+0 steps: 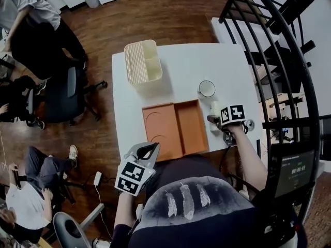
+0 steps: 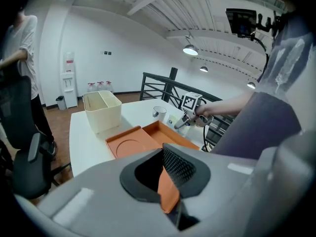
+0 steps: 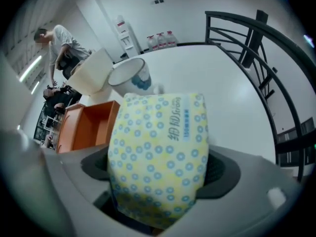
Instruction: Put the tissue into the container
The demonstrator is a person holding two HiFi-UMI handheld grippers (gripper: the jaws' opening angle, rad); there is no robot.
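The tissue pack [image 3: 158, 142], yellow with blue rings, stands between the jaws of my right gripper [image 3: 160, 174], and both pads press its sides. In the head view the tissue pack [image 1: 214, 108] is upright on the white table [image 1: 186, 61] near its right edge, just ahead of the right gripper [image 1: 221, 120]. The cream container [image 1: 140, 62] with two compartments sits at the table's far left corner. My left gripper [image 1: 151, 148] hovers off the table's front edge, shut and holding nothing.
An orange tray [image 1: 176, 128] lies at the table's front centre. A white cup [image 1: 207, 88] stands just beyond the tissue pack. A black stair railing [image 1: 269, 40] runs close along the right. People and an office chair [image 1: 62, 94] occupy the floor on the left.
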